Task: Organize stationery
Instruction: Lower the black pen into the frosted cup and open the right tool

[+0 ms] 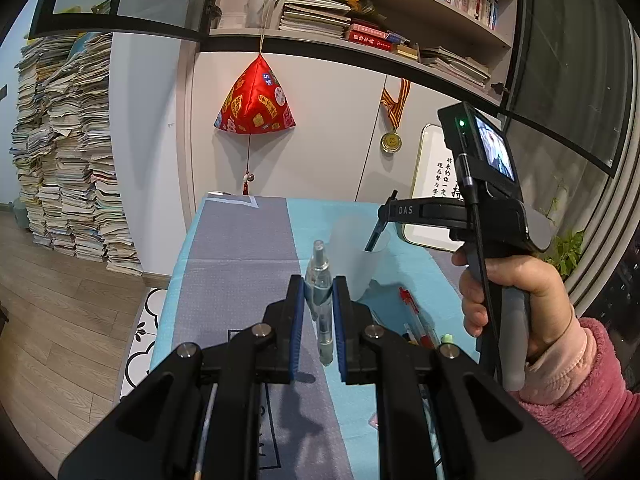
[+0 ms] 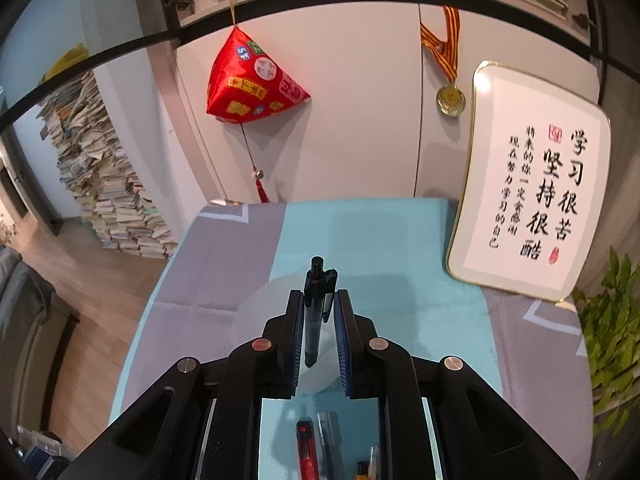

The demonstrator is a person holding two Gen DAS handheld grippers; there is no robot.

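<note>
We find the left tool (image 1: 319, 294) pinching a clear pen (image 1: 319, 280) between its blue pads; the pen stands roughly upright in the grip, its cap end above the fingertips and its lower end hanging below them over the bench (image 1: 240, 248), which carries a grey and light blue cloth.

We find the right tool (image 2: 318, 300) pinching a black pen (image 2: 314, 312), clip end upward. In the left wrist view its tip dips into the mouth of a frosted cup (image 1: 356, 256) that stands on the light blue part of the cloth, just right of the left tool. In the right wrist view the same cup appears directly beneath the black pen. We cannot tell whether the pen touches the cup's wall.

A hand (image 1: 504, 292) in a pink sleeve (image 1: 580, 384) grips the right tool's handle.

Loose on the cloth near the cup lie a red pen (image 1: 416, 312) and several other pens (image 2: 332, 440), partly hidden behind the tools.

A framed calligraphy board (image 2: 532, 184) leans at the bench's far right corner.
</note>
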